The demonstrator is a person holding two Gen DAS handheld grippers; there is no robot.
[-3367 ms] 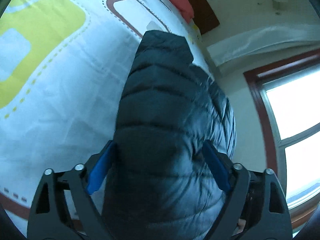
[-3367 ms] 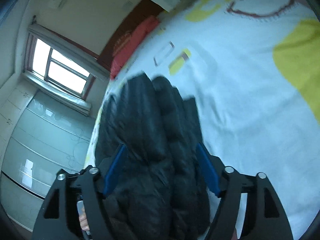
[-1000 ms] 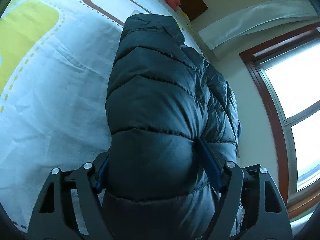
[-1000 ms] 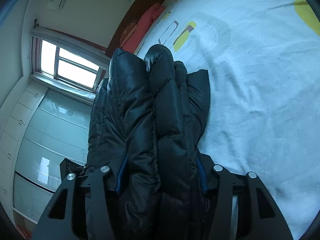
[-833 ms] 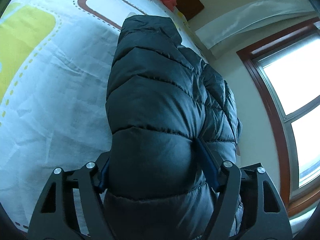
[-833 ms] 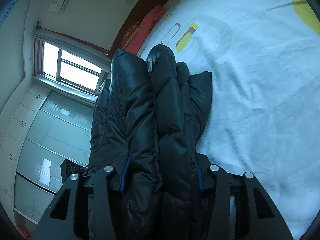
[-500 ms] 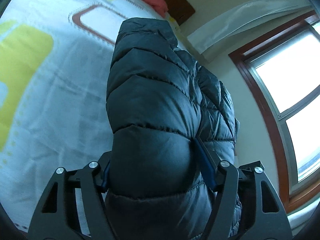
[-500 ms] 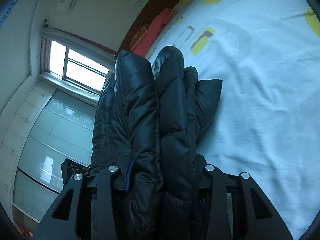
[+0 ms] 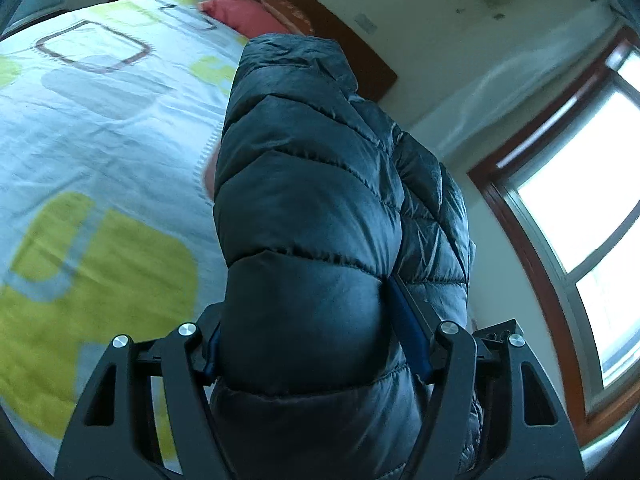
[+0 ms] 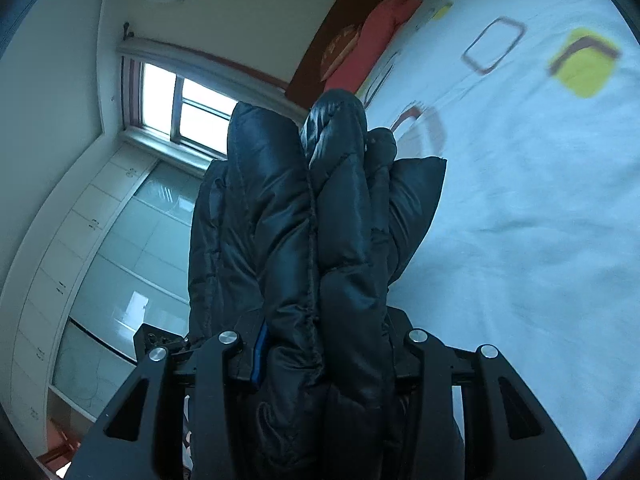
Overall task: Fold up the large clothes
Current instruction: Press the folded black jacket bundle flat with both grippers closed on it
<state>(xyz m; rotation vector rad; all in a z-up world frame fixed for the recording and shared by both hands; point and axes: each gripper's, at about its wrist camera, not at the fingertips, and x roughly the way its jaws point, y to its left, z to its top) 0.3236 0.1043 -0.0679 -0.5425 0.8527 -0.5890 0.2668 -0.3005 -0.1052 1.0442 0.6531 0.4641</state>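
I have both grippers clamped on the jacket (image 9: 316, 216): the left gripper (image 9: 316, 344) has its blue pads sunk into a thick quilted roll, and the right gripper (image 10: 324, 356) pinches several stacked layers. Over the last second the view has swung upward. The bed (image 9: 80, 120) filled most of the left frame before; now the headboard (image 9: 320, 20), the red pillow (image 9: 240, 16) and the ceiling show above the jacket, so I read this as the bundle being lifted and tipped up off the sheet. The jaws have also drawn in a little over the past few seconds, which suggests a firmer bite. For the task, I judge the folded bulk is being carried or turned for another fold, not yet laid down. The left view shows one smooth outer panel and the window (image 9: 592, 200) to its right, but hides the layering. The right view shows what that one misses: at least three puffy folds side by side, a loose flap (image 10: 420, 196) sticking out toward the bed, and the wardrobe (image 10: 100, 260) behind. Whether any part of the jacket touches the bed, I cannot tell.
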